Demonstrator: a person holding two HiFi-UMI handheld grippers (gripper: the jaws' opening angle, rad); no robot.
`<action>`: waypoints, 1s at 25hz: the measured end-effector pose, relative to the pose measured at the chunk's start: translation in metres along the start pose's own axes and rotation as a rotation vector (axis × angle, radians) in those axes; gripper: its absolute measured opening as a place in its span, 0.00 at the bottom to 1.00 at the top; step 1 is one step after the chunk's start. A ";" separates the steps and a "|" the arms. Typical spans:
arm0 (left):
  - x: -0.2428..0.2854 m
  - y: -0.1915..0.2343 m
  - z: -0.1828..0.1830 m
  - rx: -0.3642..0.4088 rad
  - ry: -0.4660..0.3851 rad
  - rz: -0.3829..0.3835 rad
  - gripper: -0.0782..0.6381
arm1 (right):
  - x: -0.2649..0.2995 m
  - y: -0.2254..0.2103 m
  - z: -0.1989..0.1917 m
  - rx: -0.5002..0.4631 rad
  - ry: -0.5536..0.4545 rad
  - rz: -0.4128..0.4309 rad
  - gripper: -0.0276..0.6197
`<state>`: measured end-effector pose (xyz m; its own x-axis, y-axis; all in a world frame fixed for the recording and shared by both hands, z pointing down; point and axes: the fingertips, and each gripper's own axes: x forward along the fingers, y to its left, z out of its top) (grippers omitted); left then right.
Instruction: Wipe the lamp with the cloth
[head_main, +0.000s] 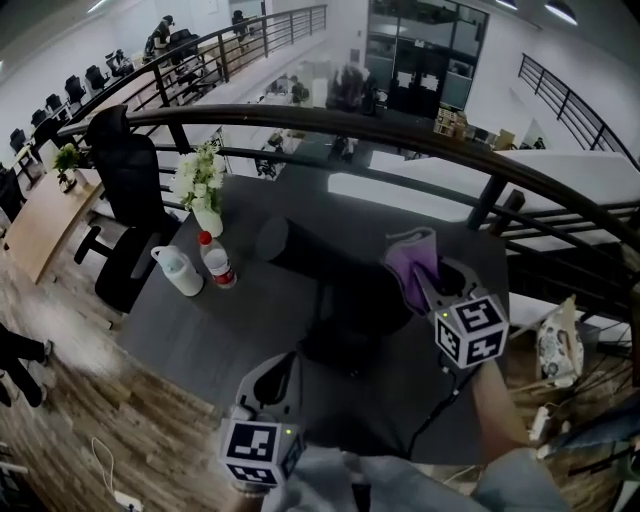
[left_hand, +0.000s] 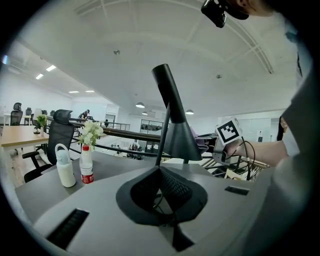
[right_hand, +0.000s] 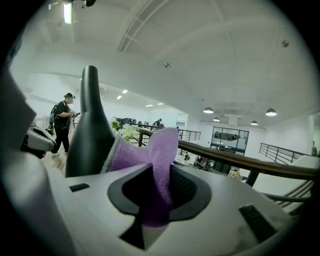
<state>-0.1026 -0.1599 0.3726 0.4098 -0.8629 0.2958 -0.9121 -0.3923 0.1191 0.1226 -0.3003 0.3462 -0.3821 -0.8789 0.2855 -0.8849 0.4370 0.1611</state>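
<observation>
- right gripper (right_hand: 160, 186) clenched on purple cloth (right_hand: 159, 150); lamp shade (right_hand: 90, 135) touches the cloth's left side.
- left gripper (left_hand: 161, 187) looks clamped low on lamp stem (left_hand: 164, 137), steadying.

The lamp (head_main: 300, 250) was black, with a round base set on the dark table, a thin stem and a cone-shaped shade that narrowed into a long neck. In the left gripper view the lamp (left_hand: 178, 136) leaned, its neck slanting up to the left while the wide mouth of the shade faced down. The cloth (head_main: 414, 264) was purple and soft, bunched into folds. One end of the cloth (right_hand: 156, 159) was pinched between the jaws of the right gripper (right_hand: 159, 175); its loose end lay against the shade.
</observation>
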 end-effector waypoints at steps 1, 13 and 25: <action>0.000 0.001 -0.001 0.004 -0.003 0.004 0.12 | 0.004 -0.003 -0.001 0.001 0.007 0.005 0.19; -0.004 0.003 0.004 -0.005 -0.007 0.014 0.12 | 0.017 0.013 0.035 0.002 -0.039 0.093 0.19; -0.006 -0.001 0.010 -0.006 -0.026 0.024 0.12 | 0.014 0.062 0.126 -0.095 -0.211 0.238 0.19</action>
<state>-0.1044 -0.1575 0.3608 0.3875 -0.8801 0.2742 -0.9219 -0.3692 0.1177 0.0289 -0.3101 0.2407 -0.6307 -0.7658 0.1257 -0.7392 0.6421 0.2032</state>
